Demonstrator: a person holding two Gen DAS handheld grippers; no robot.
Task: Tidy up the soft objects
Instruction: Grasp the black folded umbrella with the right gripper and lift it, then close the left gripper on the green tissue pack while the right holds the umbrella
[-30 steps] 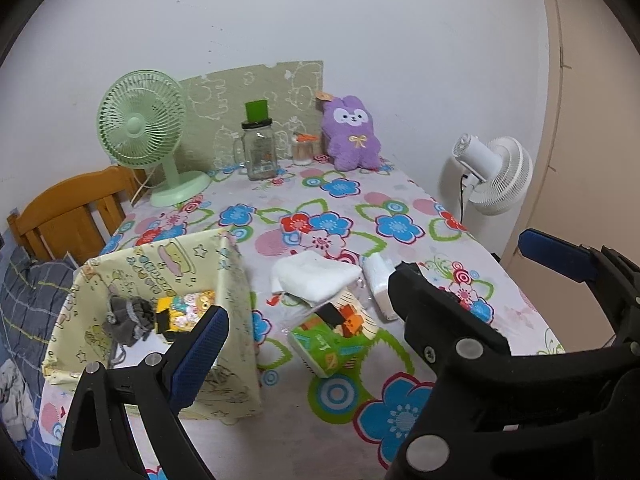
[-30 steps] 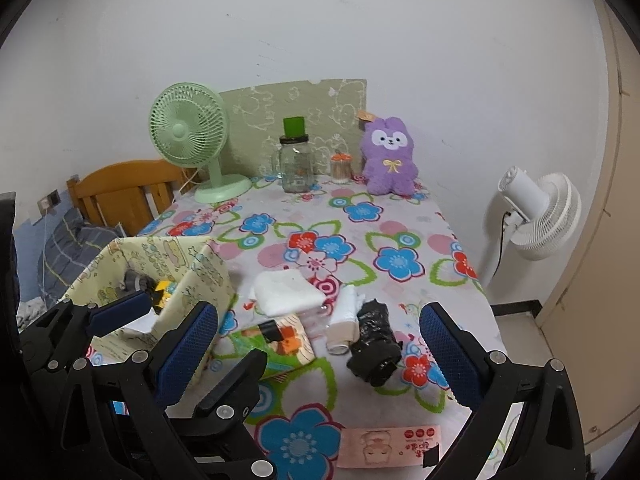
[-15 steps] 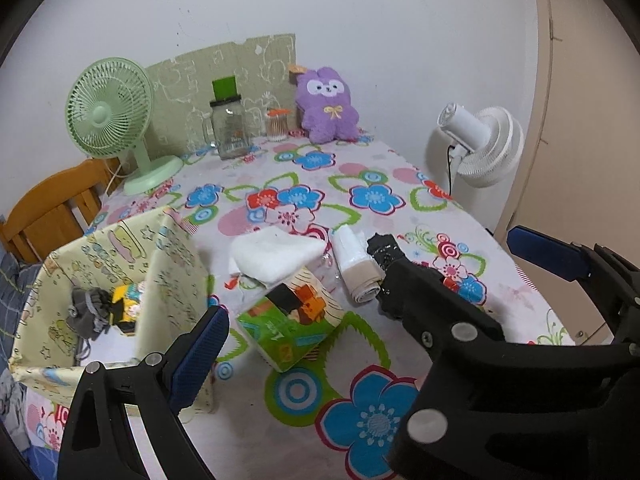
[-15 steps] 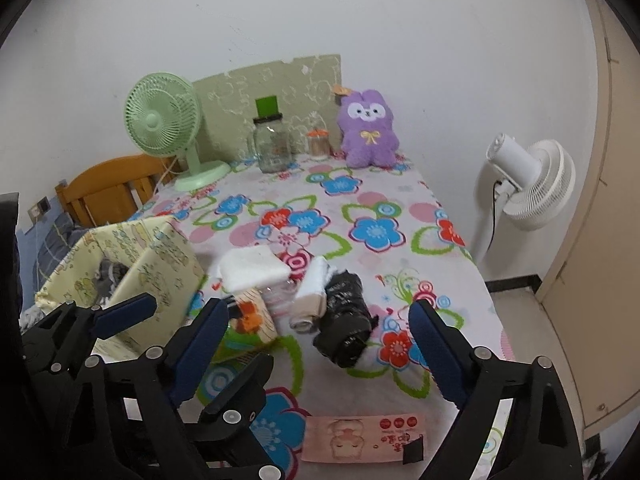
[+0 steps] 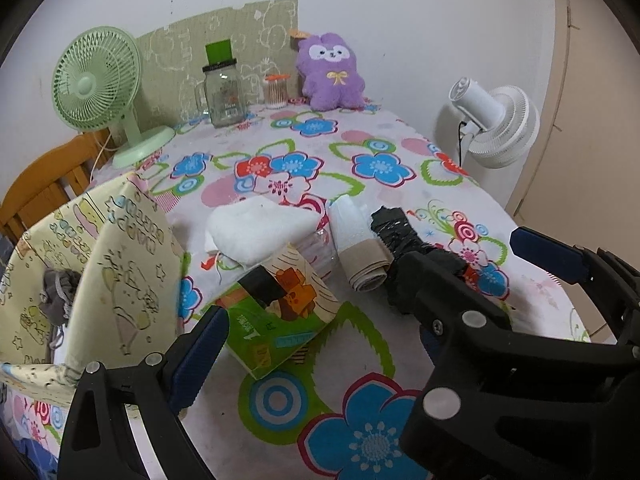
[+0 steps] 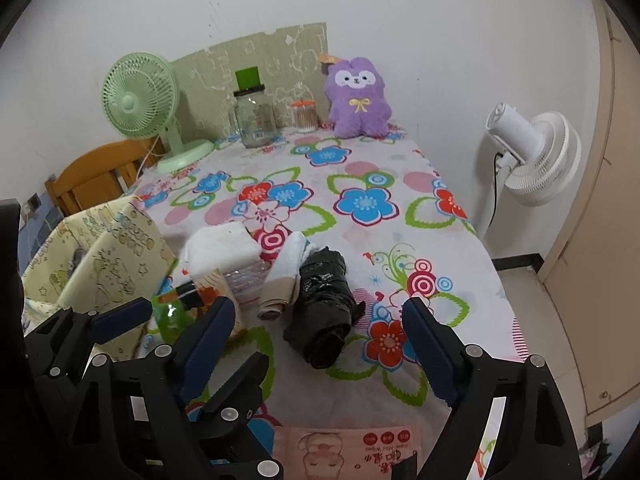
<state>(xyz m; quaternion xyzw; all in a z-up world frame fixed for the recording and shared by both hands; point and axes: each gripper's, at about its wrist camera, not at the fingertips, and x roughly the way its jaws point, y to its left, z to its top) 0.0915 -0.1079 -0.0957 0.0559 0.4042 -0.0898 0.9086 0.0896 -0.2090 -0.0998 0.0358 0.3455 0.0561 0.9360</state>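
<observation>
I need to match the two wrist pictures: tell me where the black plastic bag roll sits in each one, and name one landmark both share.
Left wrist view: the black bag roll lies right of centre, beside the beige-ended white roll, partly behind the right gripper's finger.
Right wrist view: it lies at centre, ahead of the open right gripper.
Shared landmark: the purple plush toy against the back wall.

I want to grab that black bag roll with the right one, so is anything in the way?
Nothing visible blocks it. The black bag roll lies in the open gap ahead of the right hand-held gripper, whose jaws have just been narrowing, untouched.
</observation>
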